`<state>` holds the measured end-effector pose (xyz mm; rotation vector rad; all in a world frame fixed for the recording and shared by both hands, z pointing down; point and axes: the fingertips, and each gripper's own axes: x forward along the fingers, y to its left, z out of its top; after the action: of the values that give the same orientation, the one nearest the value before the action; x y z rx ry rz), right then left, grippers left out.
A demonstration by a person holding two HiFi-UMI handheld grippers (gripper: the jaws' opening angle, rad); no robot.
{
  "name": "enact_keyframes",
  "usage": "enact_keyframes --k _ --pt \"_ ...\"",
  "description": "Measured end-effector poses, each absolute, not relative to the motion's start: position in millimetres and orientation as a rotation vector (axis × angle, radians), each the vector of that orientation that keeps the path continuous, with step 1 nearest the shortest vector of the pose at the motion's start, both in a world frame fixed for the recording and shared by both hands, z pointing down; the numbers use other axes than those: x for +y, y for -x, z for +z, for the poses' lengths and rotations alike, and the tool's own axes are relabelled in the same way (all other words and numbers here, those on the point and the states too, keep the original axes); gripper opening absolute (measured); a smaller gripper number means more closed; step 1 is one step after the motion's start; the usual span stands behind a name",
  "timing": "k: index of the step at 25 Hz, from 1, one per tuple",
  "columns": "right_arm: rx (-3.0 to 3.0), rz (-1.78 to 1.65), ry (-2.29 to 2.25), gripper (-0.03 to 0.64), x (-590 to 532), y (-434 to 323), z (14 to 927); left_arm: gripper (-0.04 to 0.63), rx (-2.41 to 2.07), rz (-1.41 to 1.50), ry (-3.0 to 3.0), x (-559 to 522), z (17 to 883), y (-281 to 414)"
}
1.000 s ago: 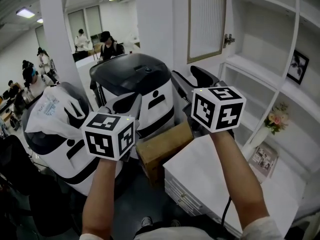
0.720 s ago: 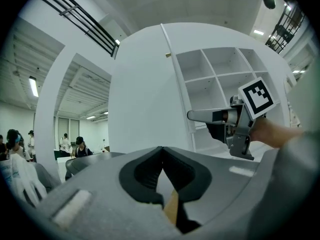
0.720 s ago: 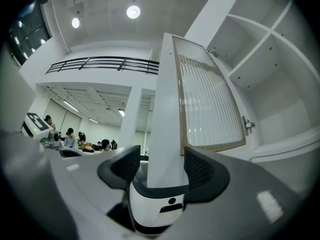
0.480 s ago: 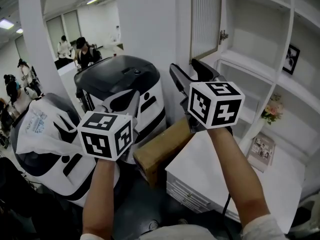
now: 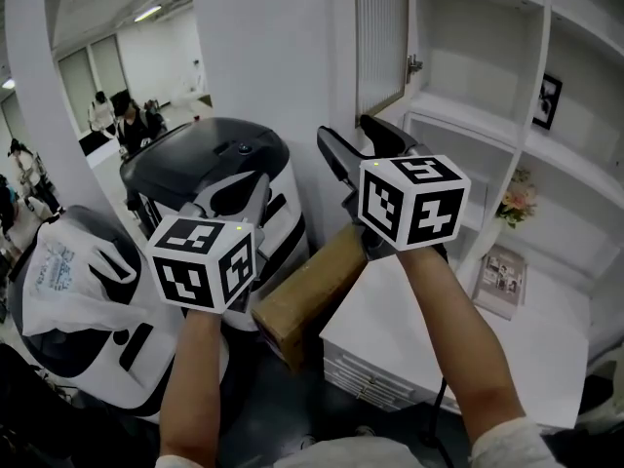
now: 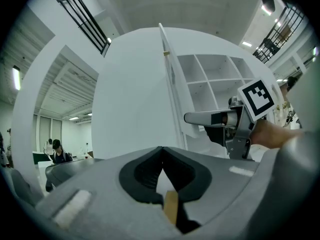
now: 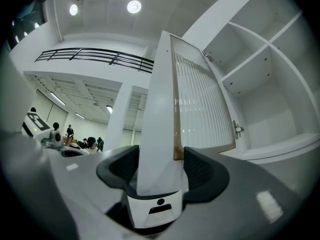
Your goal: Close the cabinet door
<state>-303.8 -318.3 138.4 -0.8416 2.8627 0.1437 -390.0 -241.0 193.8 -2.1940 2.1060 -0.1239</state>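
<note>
White all over the cabinet (image 5: 487,76), far and to the right. Standing open at its left side: the cabinet door (image 5: 382,37), ribbed pane in a wood-toned rim, hinged along its right edge. Just below and nearer than that door, the right tool (image 5: 359,146), jaws spread wide after just opening, the door's free edge lined up between them, no squeeze on it. Lower left, the left tool (image 6: 162,156), jaws closed tip to tip. Below both, a cardboard box (image 5: 307,295) beside the white bench (image 5: 556,359).
</note>
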Motion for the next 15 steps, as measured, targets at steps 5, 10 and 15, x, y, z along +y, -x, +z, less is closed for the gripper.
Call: enact_keyframes --k 5,10,15 --pt "2.860 0.153 0.809 0.282 -316.0 298.8 139.0 -0.002 2.061 -0.126 2.233 -249.8 195.3 385.6" --pt "2.869 0.154 0.788 0.281 -313.4 291.1 138.6 -0.002 2.013 -0.122 2.269 -258.3 194.5 373.9" --pt "2.872 0.138 0.777 0.273 -312.4 277.9 138.3 -0.002 1.985 -0.113 2.292 -264.7 192.4 362.5"
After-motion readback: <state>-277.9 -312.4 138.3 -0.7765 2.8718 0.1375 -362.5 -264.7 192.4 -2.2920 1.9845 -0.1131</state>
